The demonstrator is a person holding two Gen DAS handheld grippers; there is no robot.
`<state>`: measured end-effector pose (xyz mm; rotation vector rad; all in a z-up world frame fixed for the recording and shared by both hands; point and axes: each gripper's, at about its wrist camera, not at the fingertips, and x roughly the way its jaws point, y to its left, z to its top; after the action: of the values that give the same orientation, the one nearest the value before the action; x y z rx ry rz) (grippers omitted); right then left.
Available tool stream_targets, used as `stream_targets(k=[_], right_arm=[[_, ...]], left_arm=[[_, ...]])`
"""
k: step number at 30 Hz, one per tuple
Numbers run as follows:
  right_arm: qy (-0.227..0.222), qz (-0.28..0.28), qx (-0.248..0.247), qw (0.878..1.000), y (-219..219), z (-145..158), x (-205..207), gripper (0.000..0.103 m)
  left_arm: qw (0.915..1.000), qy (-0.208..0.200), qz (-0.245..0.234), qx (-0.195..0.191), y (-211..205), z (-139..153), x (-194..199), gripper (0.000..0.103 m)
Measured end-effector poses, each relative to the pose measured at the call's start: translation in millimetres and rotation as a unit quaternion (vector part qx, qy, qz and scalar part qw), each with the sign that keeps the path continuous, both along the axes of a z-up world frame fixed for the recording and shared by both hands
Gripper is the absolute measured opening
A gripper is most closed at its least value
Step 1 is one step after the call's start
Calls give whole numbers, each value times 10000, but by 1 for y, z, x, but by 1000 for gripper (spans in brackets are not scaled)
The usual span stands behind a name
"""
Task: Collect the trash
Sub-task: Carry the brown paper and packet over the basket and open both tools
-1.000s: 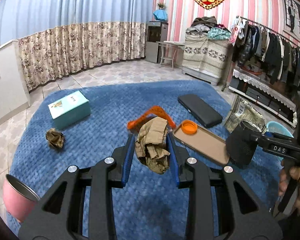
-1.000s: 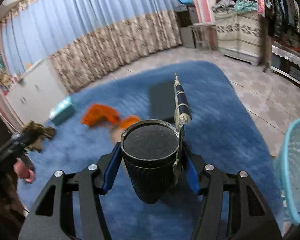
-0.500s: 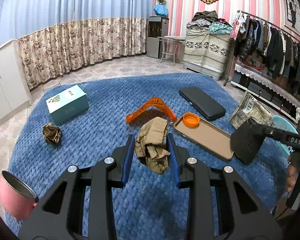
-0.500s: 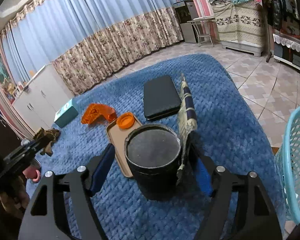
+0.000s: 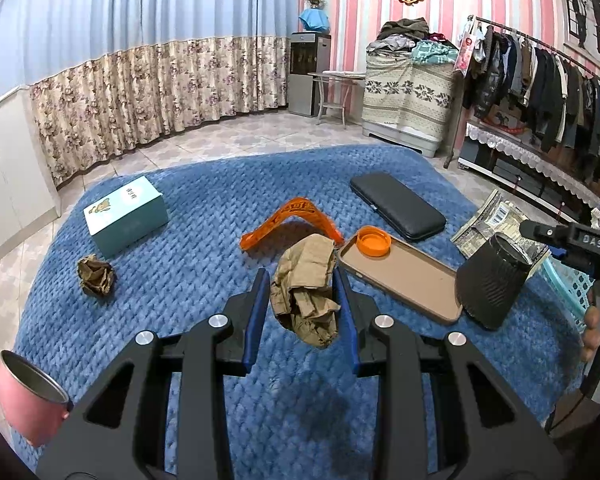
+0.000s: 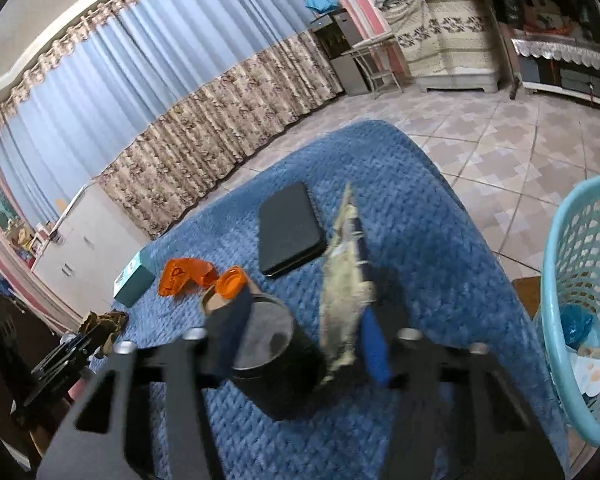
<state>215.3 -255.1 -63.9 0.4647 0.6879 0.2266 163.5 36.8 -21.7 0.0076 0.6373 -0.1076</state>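
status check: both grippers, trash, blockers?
Left gripper shut on crumpled brown paper. Right gripper closing around black cup and wrapper. Basket alongside, unobstructed.

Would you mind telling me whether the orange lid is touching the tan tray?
Touching. The left wrist view shows the orange lid lying inside the far end of the tan tray, flat on its floor, with no gap beneath it.

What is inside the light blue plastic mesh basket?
Inside the light blue plastic mesh basket, a crumpled blue bag and pale paper scraps show; the rim and frame edge hide the rest.
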Motion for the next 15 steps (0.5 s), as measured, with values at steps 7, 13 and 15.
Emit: stream_targets(k=[7, 13, 15], right_arm=[[-136, -437, -621, 9970, -7, 9, -3, 5], [-693, -863, -1225, 9863, -21, 42, -30, 2], [-900, -1071, -1325, 9813, -35, 56, -44, 2]], left_arm=[[9995, -194, -239, 46, -29, 19, 12, 31], [9966, -470, -674, 53, -79, 42, 23, 31], [9943, -599, -880, 37, -102, 52, 23, 31]])
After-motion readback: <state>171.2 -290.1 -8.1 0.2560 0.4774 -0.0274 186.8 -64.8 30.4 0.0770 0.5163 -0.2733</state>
